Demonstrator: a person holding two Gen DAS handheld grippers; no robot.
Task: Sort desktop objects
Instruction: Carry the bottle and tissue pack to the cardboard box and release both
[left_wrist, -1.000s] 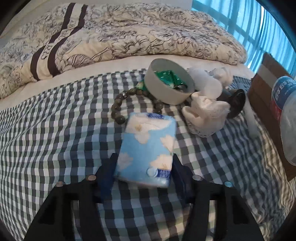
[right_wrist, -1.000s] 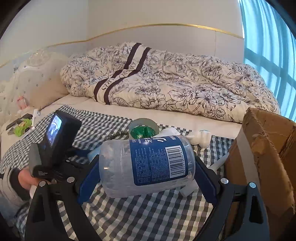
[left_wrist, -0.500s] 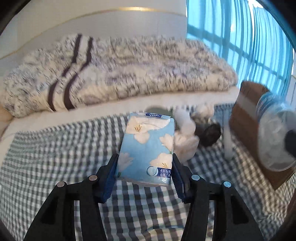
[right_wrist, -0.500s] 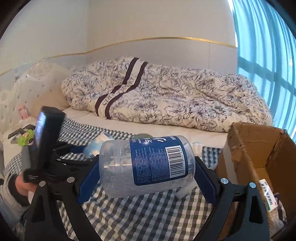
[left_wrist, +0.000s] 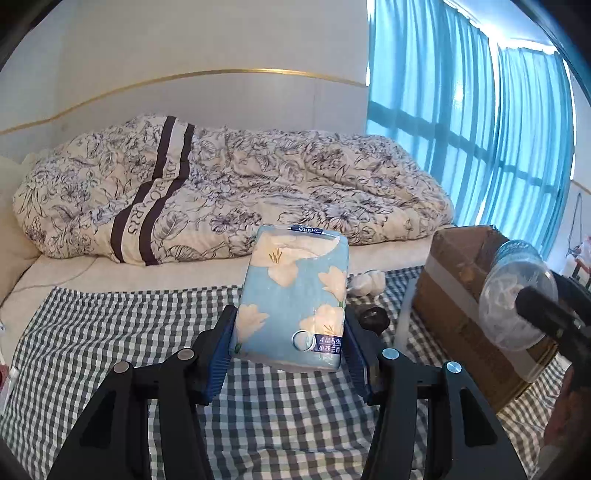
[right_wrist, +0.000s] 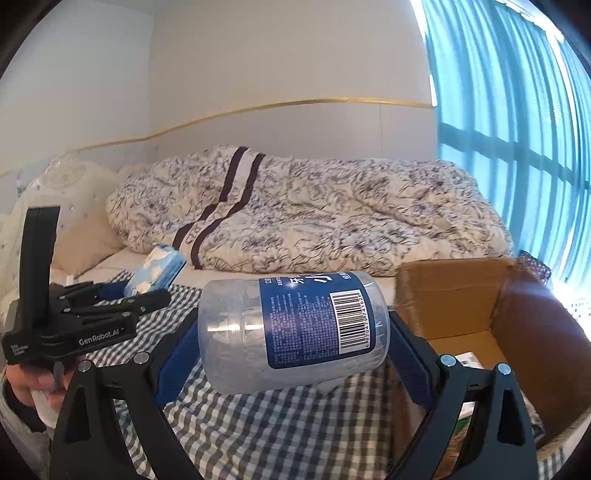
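Two grippers are loaded: the left gripper (left_wrist: 290, 343) pinches a tissue pack (left_wrist: 293, 295) raised above the checked cloth (left_wrist: 92, 350), and the right gripper (right_wrist: 291, 350) clamps a bottle (right_wrist: 291, 328) lying crosswise. At 3 o'clock of the bottle sits an open box (right_wrist: 461, 295); a floral quilt (left_wrist: 240, 195) lies at 12.

Both grippers show black angular frames, blue ribbed pads lining the jaws, and silver screws along each arm. The left gripper (right_wrist: 147, 291) carries white "GenRobot.AI" lettering down its side, and a pale sleeve (right_wrist: 14, 417) covers the wrist behind it.
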